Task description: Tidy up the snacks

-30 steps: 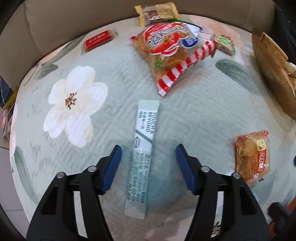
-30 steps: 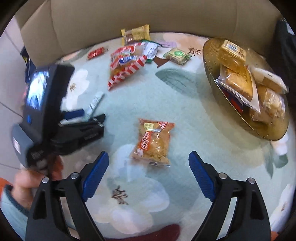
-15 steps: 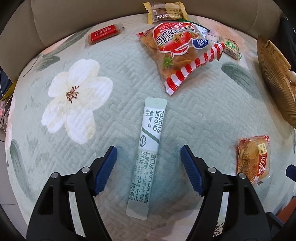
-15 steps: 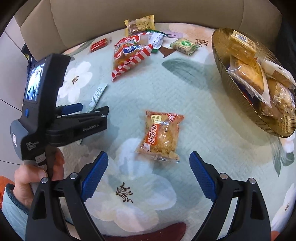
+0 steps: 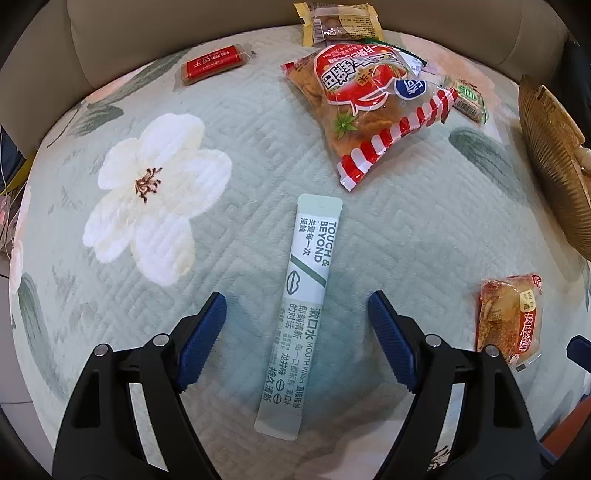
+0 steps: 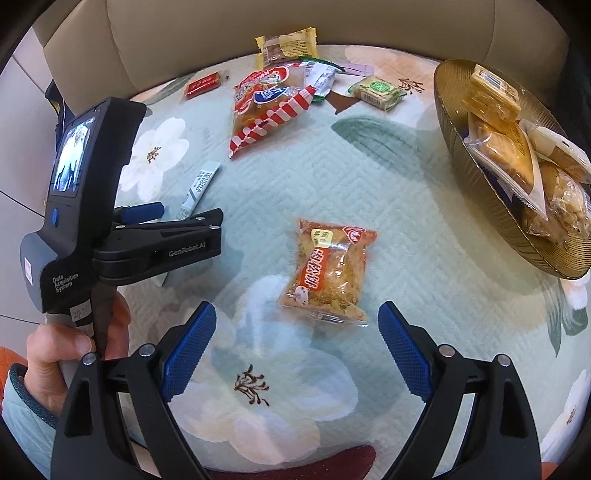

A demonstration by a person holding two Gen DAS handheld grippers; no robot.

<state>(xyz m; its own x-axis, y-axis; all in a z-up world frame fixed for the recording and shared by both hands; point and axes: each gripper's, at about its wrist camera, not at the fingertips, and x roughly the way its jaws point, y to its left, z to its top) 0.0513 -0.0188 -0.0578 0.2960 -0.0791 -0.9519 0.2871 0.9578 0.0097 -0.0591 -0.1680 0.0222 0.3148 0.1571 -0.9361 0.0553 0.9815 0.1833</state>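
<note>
The left claw [image 5: 295, 317] is spread wide, astride the flat sachet [image 5: 301, 306]. It should be lowered fully before closing. The right claw [image 6: 297, 325] is likewise released, empty.

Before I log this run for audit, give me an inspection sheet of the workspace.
Surface: quilted floral cover.
Job's things: mouthwash sachet between left claw fingers; orange snack pack ahead of right claw; gold plate holding packs.
Clutter: red-striped bag, red bar, green pack.
Grippers: both open, empty.
Cables: nothing seen.
Surroundings: beige cushion.
</note>
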